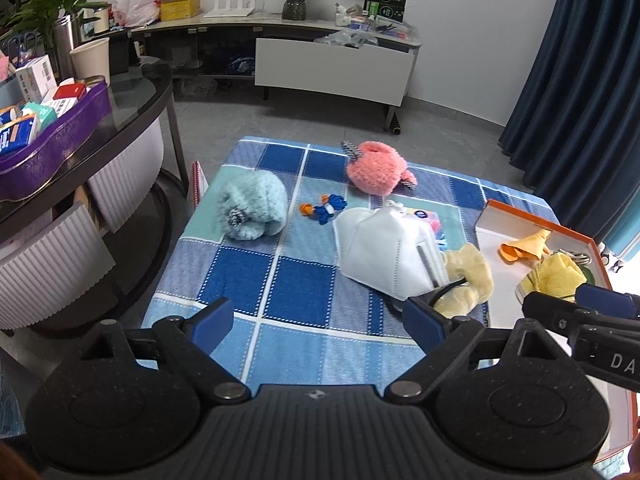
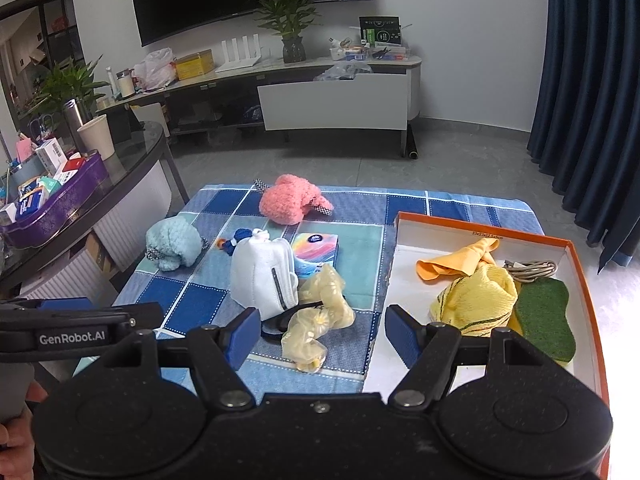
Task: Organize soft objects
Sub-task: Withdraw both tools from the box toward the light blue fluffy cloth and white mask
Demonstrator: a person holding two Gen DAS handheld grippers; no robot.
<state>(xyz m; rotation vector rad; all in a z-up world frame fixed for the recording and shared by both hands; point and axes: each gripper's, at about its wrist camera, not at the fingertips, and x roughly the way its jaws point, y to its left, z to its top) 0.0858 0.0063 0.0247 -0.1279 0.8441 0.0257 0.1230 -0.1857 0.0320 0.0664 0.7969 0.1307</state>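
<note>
On the blue checked cloth (image 1: 256, 272) (image 2: 360, 208) lie a fluffy teal bundle (image 1: 252, 210) (image 2: 173, 245), a fluffy pink bundle (image 1: 376, 168) (image 2: 289, 199), a white face mask (image 1: 388, 256) (image 2: 264, 276), a pale yellow scrunchie (image 1: 468, 280) (image 2: 320, 316) and a small blue-orange knitted toy (image 1: 326, 208) (image 2: 236, 238). The orange-rimmed box (image 1: 516, 212) (image 2: 480, 229) holds an orange cloth (image 2: 460, 260), a yellow cloth (image 2: 476, 300) and a green sponge (image 2: 544, 316). My left gripper (image 1: 318, 318) is open and empty above the cloth's near edge. My right gripper (image 2: 320, 334) is open and empty, just above the scrunchie.
A dark glass table (image 1: 132, 108) (image 2: 136, 160) with a purple tray (image 1: 56, 144) of packets stands at the left. A colourful tissue pack (image 2: 316, 252) lies behind the mask. A cable (image 2: 532, 269) lies in the box. A TV cabinet (image 1: 332, 64) and blue curtains (image 1: 580, 80) stand behind.
</note>
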